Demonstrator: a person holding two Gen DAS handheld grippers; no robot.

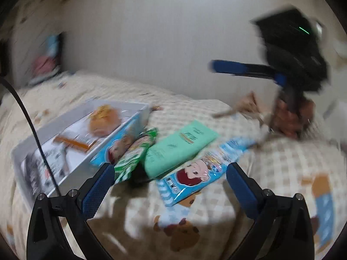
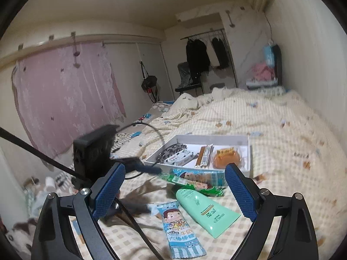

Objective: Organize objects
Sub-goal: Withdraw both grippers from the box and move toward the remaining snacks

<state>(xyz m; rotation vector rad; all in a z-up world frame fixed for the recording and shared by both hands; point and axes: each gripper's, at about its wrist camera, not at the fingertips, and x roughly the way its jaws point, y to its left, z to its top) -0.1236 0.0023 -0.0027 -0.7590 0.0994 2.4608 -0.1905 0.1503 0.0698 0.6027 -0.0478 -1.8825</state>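
Your left gripper (image 1: pixel 170 181) fingers spread apart, empty, hovering over bed (image 1: pixel 282 162); your right gripper (image 2: pixel 173 188) likewise wide, holding nothing. Just ahead between fingers: green tube (image 2: pixel 206 211), blue candy packet (image 2: pixel 181 231) nearer, green snack packet (image 2: pixel 195 183) farther. White box (image 2: pixel 227 139) beyond them, holding orange pouch (image 2: pixel 226 157) and small packets

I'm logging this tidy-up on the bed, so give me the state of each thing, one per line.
Left gripper: open, empty.
Right gripper: open, empty.
White shallow tray: on the bed, holding an orange round packet and other items.
Mint green tube: lying flat outside the tray.
Blue cartoon candy packet: flat on the blanket.
Green snack packet: beside the tray.
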